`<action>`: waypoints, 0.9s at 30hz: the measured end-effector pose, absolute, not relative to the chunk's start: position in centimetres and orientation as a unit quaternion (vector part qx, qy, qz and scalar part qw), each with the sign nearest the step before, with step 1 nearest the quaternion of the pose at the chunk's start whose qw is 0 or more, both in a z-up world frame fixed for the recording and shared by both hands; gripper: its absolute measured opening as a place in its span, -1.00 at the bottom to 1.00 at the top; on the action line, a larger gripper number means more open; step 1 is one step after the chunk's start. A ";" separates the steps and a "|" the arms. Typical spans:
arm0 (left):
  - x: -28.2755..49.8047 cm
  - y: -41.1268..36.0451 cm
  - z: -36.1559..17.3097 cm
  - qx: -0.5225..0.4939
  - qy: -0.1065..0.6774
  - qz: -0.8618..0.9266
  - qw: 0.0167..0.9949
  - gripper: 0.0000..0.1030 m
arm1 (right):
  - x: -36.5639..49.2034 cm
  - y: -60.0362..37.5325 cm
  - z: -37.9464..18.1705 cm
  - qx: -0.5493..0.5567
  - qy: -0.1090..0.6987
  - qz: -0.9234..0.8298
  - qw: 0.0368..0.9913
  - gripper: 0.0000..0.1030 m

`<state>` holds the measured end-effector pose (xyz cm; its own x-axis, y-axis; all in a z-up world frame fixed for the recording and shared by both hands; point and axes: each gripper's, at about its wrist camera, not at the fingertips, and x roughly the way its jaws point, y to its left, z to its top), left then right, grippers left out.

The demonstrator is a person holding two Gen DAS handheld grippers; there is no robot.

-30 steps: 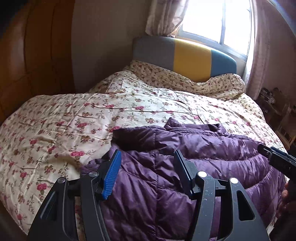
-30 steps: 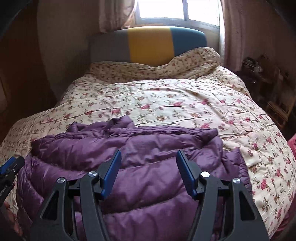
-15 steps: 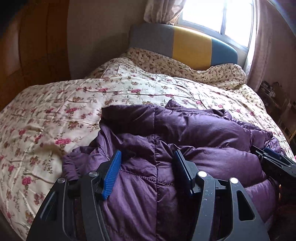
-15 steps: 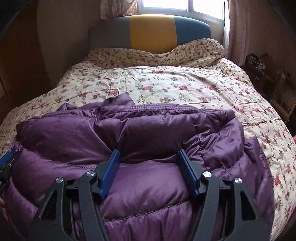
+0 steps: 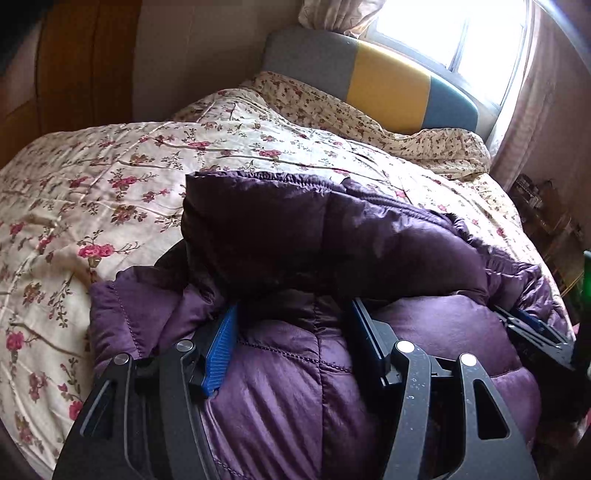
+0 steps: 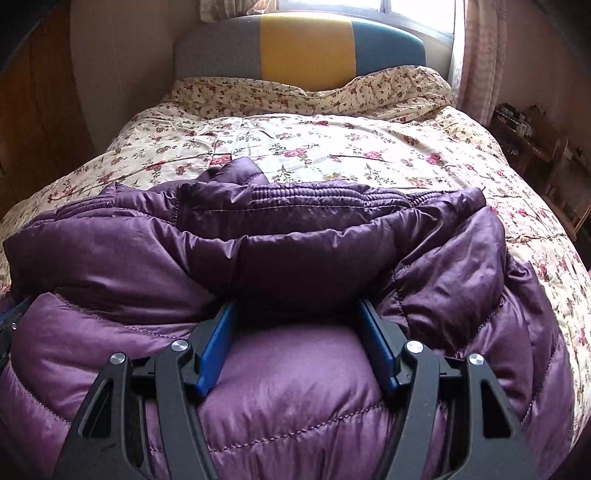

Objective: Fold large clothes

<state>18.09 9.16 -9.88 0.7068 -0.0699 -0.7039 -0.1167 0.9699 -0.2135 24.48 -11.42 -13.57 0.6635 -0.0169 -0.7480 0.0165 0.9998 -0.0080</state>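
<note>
Both gripper [image 5: 291,314] [image 6: 297,310] tips hidden under purple jacket [image 6: 295,387] fold, seemingly clamping it.

Blown-out window [image 5: 454,40] backlight, dim foreground, fisheye-bent dark edges

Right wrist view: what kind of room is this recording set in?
Most likely a home bedroom. A bed with a floral quilt fills the view, a grey, yellow and blue padded headboard stands at its far end, and a curtained window sits behind. A purple puffer jacket lies on the quilt.
</note>
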 end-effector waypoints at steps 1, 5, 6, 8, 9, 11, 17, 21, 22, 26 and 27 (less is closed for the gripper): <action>17.8 9.2 -9.5 -0.124 0.382 0.014 0.916 0.15 | 24.2 -11.6 -13.2 0.004 0.408 -0.005 0.913 0.27; 15.8 9.0 -7.5 -0.119 0.355 0.026 0.927 0.18 | 22.0 -12.2 -11.1 0.020 0.382 0.004 0.924 0.36; 15.1 8.8 -7.0 -0.123 0.347 0.020 0.930 0.18 | 21.4 -12.5 -10.6 0.025 0.376 0.005 0.926 0.36; 14.3 8.5 -6.3 -0.126 0.339 0.013 0.932 0.18 | 20.0 -13.3 -9.6 0.034 0.367 0.006 0.930 0.34; 13.8 8.1 -5.9 -0.127 0.334 0.005 0.934 0.18 | 19.3 -13.8 -9.2 0.037 0.364 0.005 0.931 0.32; 12.9 6.8 -5.5 -0.124 0.330 -0.015 0.936 0.18 | 17.9 -15.1 -8.8 0.040 0.363 -0.003 0.931 0.31; 12.1 1.9 -7.0 -0.083 0.358 -0.054 0.929 0.18 | 15.5 -17.9 -10.1 0.036 0.388 -0.043 0.920 0.28; 13.1 1.4 -9.2 -0.078 0.378 -0.048 0.921 0.22 | 15.6 -17.3 -11.7 0.011 0.394 -0.052 0.918 0.30; 13.4 1.5 -9.5 -0.080 0.381 -0.047 0.920 0.22 | 15.7 -17.0 -11.8 0.006 0.395 -0.057 0.917 0.30; 13.5 1.9 -9.4 -0.091 0.388 -0.050 0.916 0.22 | 15.7 -16.0 -11.1 0.000 0.391 -0.065 0.918 0.22; 13.4 1.9 -9.2 -0.092 0.387 -0.050 0.916 0.22 | 15.5 -15.6 -10.7 0.000 0.384 -0.064 0.921 0.19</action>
<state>13.41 1.92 -9.23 0.6956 -0.1623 -0.6999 0.0207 0.9783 -0.2064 15.52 -15.64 -10.65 0.6966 -0.1168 -0.7078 0.1176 0.9919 -0.0480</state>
